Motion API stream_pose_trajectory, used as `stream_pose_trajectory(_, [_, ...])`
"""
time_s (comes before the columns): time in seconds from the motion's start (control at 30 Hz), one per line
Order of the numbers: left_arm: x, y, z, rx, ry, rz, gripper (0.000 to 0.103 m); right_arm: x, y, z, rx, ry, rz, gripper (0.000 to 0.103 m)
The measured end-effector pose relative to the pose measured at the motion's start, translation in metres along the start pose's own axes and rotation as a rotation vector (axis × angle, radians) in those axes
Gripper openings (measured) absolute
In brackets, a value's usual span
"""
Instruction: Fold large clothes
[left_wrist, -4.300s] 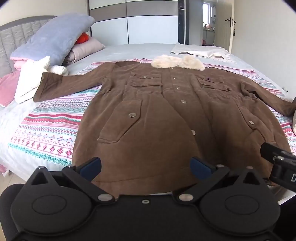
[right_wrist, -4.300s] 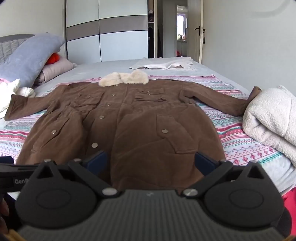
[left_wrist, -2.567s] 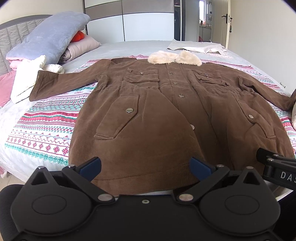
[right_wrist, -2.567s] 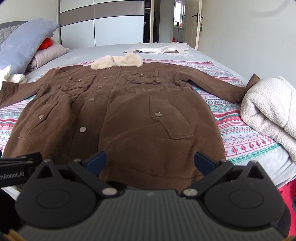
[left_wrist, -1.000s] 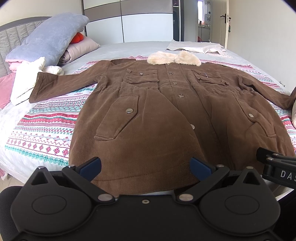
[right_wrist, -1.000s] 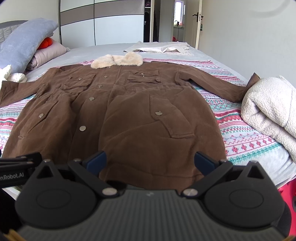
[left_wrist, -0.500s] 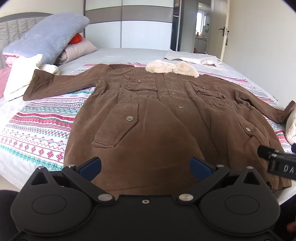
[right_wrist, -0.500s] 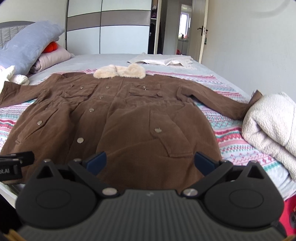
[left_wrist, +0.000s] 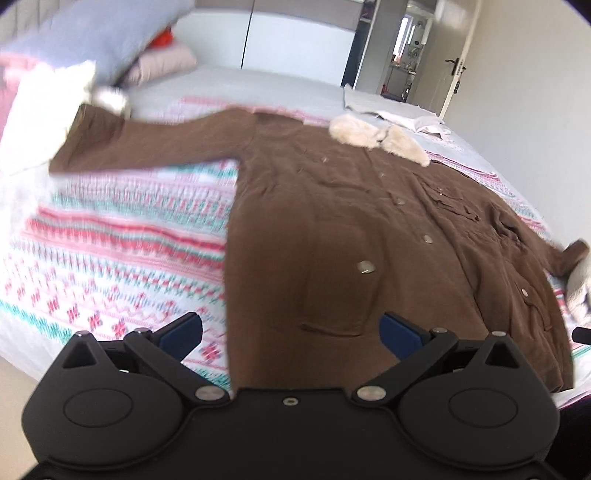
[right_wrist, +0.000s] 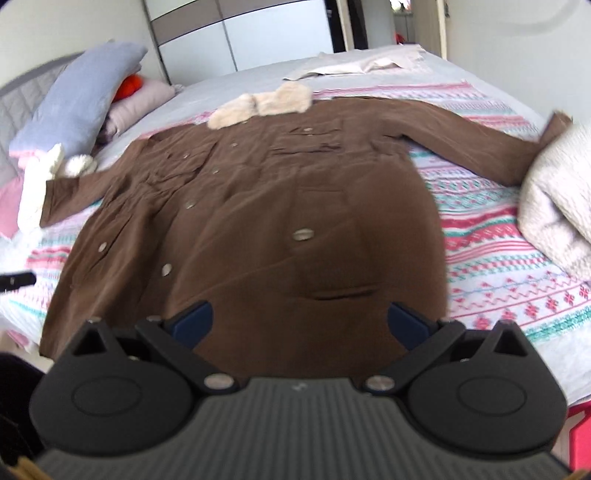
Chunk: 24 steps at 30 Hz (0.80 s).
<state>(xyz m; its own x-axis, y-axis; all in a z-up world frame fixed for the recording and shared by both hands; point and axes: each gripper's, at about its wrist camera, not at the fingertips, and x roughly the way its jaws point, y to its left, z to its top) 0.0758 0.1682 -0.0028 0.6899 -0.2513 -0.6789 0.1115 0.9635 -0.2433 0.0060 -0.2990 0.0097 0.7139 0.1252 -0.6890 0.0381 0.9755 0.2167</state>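
A large brown coat (left_wrist: 332, 229) with a cream fur collar (left_wrist: 376, 138) lies flat, front up, on the bed, both sleeves spread out. It also shows in the right wrist view (right_wrist: 258, 221). My left gripper (left_wrist: 290, 330) is open and empty above the coat's lower left edge. My right gripper (right_wrist: 301, 321) is open and empty above the coat's lower right part. The left sleeve (left_wrist: 147, 140) reaches toward the pillows; the right sleeve (right_wrist: 480, 144) reaches toward a folded blanket.
A patterned bedspread (left_wrist: 110, 251) covers the bed. Pillows (right_wrist: 81, 107) and white plush things (left_wrist: 44, 110) are stacked at the head on the left. A folded cream blanket (right_wrist: 557, 199) lies at the right. A pale garment (right_wrist: 362, 62) lies at the far side.
Both grippers have moved forward over the coat's hem and swung apart, the left toward the left edge, the right toward the right. Both stay open. The coat has not moved.
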Motion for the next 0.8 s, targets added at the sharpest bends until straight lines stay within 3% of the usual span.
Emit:
stream_pose_trajectory(0.17, [0.028,0.041,-0.015,-0.187,0.123,-0.172,0.103,0.003,-0.051,0.006,0.163,0.03,0.086,0.103])
stream_pose_trajectory(0.43, [0.061,0.07,-0.048,-0.451,0.225,-0.294,0.101,0.027,-0.103,-0.007,0.414,0.104,0.15,0.102])
stream_pose_trajectory(0.63, [0.066,0.073,-0.054,-0.545,0.252,-0.325,0.101,0.035,-0.119,-0.011,0.527,0.119,0.178,0.1])
stream_pose_trajectory(0.8, [0.066,0.062,-0.057,-0.517,0.264,-0.283,0.079,0.037,-0.113,-0.012,0.503,0.136,0.162,0.099])
